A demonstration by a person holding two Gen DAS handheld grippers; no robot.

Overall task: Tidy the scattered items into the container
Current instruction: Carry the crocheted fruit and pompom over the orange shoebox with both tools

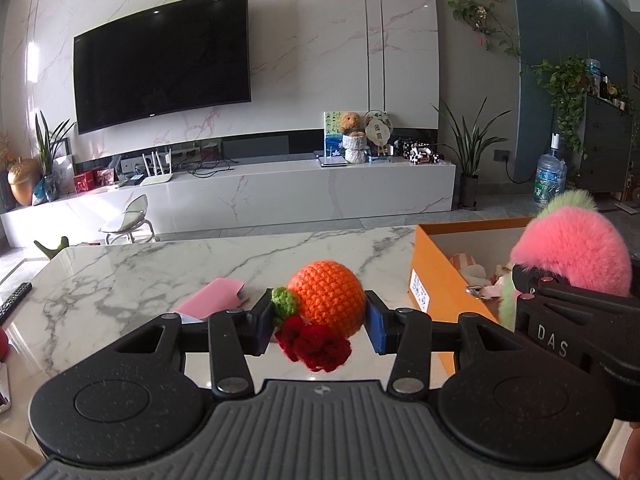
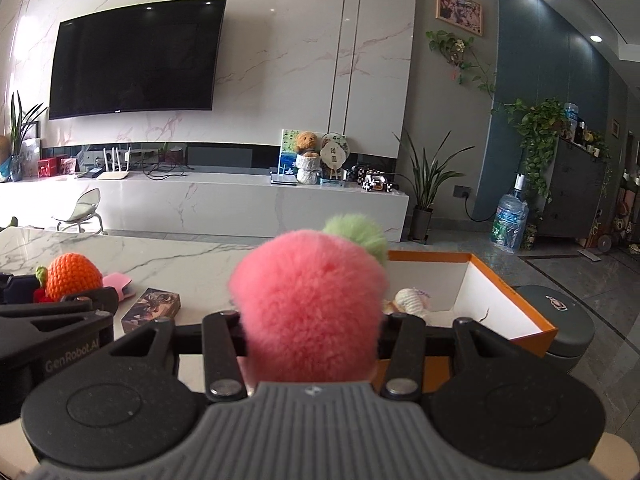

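Left wrist view, nearest the lens: the left gripper (image 1: 320, 322) has its jaws about half spread and pressed on either side of a crocheted orange toy (image 1: 328, 298), whose green leaf and red knitted bit hang at the left pad; the toy is lifted clear of the marble table (image 1: 140, 264). Just to its right, the right gripper (image 2: 312, 336) is clamped at a similar half spread on a fluffy pink pom-pom toy (image 2: 308, 304) with a green tuft, held at the near edge of the orange box (image 2: 516, 292), which stands open at the right end of the table. So two items are in hand and, by my reading, on their way to the container but not yet over its opening. Inside the box at least one pale knitted toy (image 2: 412, 300) already lies on the white floor, along with something small beside it that I cannot make out, so part of the tidying looks done. Farther out on the table, a pink pouch (image 1: 216, 298) and a small printed box (image 2: 152, 308) lie untouched; these appear to be what is left after the two held toys go in. A remote control (image 1: 14, 300) rests at the far left table edge; whether it counts as scattered I cannot tell.
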